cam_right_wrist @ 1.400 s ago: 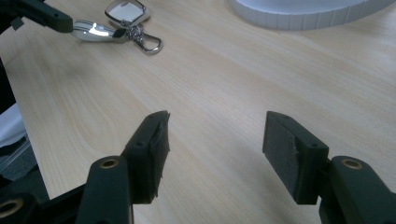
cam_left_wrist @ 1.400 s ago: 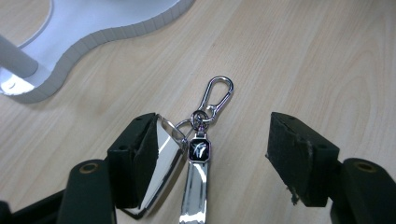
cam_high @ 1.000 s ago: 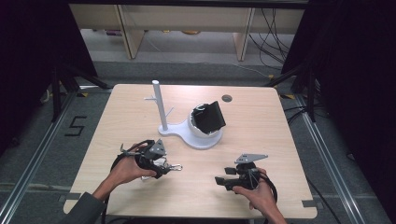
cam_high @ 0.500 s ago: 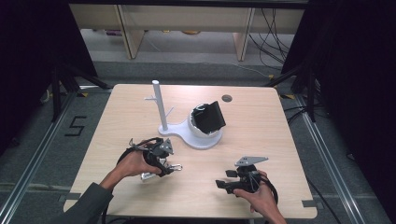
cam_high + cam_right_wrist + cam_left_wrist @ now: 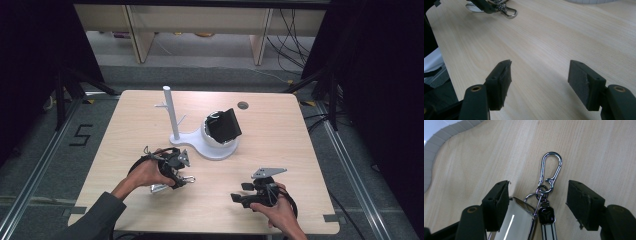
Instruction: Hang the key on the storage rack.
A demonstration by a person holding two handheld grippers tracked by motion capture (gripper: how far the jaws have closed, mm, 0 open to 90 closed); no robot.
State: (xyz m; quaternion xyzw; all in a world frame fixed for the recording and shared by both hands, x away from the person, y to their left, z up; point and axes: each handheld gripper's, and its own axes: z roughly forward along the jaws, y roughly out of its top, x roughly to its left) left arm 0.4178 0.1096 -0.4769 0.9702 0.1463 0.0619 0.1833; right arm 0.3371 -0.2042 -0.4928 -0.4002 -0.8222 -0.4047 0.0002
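High view: the keyring (image 5: pixel 172 184) lies on the table (image 5: pixel 125 125), on the near-left side of the white stand (image 5: pixel 210 147). The left claw (image 5: pixel 176 170) sits right over the keyring. The right claw (image 5: pixel 242 192) rests well to the right of the keyring, nearer the table's front edge.

Left gripper view: the left claw (image 5: pixel 536 200) stands wide open, its pads on either side of the keyring (image 5: pixel 544 202) and not pressing it; the carabiner (image 5: pixel 551 168) points away beyond the jaws.

Right gripper view: the right claw (image 5: pixel 539 80) is wide open with only bare table (image 5: pixel 564 40) between its pads; the keyring (image 5: pixel 506 10) lies far off at upper left.
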